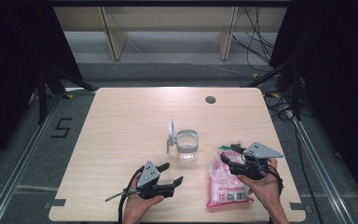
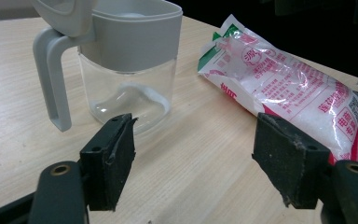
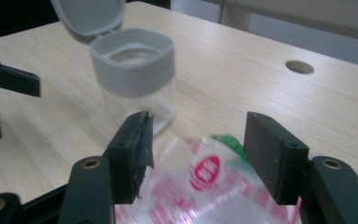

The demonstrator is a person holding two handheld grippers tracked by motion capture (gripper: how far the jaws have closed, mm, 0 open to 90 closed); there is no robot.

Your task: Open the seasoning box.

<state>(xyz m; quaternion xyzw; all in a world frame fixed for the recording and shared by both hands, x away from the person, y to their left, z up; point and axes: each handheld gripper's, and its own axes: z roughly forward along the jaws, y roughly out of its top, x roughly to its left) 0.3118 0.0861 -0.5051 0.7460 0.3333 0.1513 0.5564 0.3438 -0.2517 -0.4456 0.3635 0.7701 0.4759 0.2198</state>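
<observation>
A clear jar (image 1: 187, 148) with a grey rim and handle stands at the table's middle, its grey flip lid (image 1: 170, 131) raised; a little white powder lies in its bottom (image 2: 129, 95). A pink-and-white bag of white granules (image 1: 223, 179) lies flat to its right. My left gripper (image 1: 171, 175) is open, low over the table in front of the jar (image 2: 130, 56), nothing between its jaws. My right gripper (image 1: 229, 154) is open and hovers just above the bag's top end (image 3: 200, 186), facing the jar (image 3: 135, 70). The bag (image 2: 289, 88) shows to the right in the left gripper view.
The light wooden table (image 1: 121, 121) has a round cable hole (image 1: 210, 99) at the back right. Wooden shelf legs (image 1: 114, 32) and cables (image 1: 261, 42) lie on the floor beyond the far edge. The left gripper's jaws (image 3: 9, 79) show at the far left of the right gripper view.
</observation>
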